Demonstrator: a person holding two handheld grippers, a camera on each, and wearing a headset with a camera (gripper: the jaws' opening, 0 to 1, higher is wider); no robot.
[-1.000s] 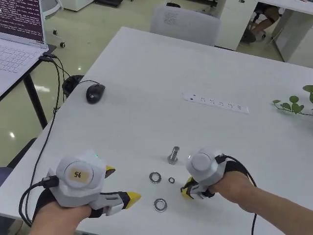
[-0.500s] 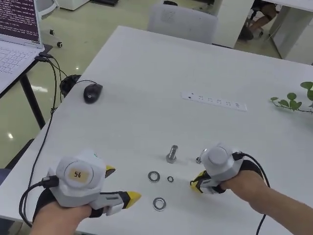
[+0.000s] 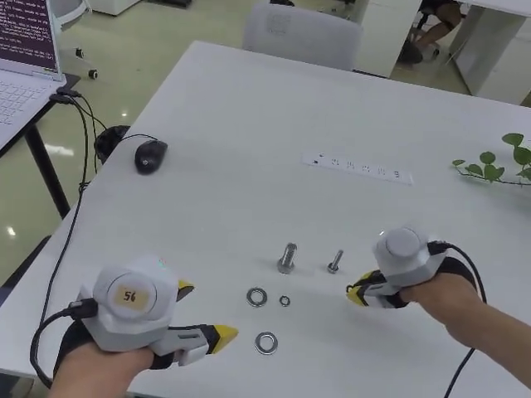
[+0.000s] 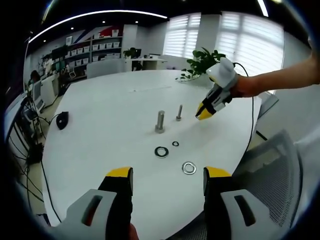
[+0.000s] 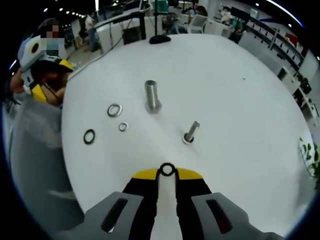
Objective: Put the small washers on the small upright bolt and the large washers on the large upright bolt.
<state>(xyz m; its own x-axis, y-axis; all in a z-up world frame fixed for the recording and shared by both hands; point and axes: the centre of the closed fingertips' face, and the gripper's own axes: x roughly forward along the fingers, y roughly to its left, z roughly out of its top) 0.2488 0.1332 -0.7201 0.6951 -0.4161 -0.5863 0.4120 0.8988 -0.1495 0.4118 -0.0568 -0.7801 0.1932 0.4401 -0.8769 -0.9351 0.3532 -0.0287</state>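
Note:
The large upright bolt (image 3: 287, 258) and the small upright bolt (image 3: 335, 262) stand side by side on the white table (image 3: 249, 149). In front of them lie two large washers (image 3: 256, 296) (image 3: 266, 342) and one small washer (image 3: 284, 301). My right gripper (image 3: 358, 292) sits just right of the small bolt, shut on a small washer (image 5: 167, 170) at its tips, with the small bolt (image 5: 190, 132) ahead of it. My left gripper (image 3: 207, 313) rests open at the near left, and the nearer large washer (image 4: 188, 168) lies just ahead of its jaws.
A power strip (image 3: 357, 169) lies beyond the bolts. A black mouse (image 3: 150, 155) with its cable sits at the left edge. A plant (image 3: 494, 166) reaches in at the right. A laptop (image 3: 21, 75) stands on a side desk, and a chair (image 3: 303, 37) at the far end.
My right gripper has moved right and a little away from the loose washers, uncovering the small bolt. The left gripper has stayed put. The head camera has shifted slightly.

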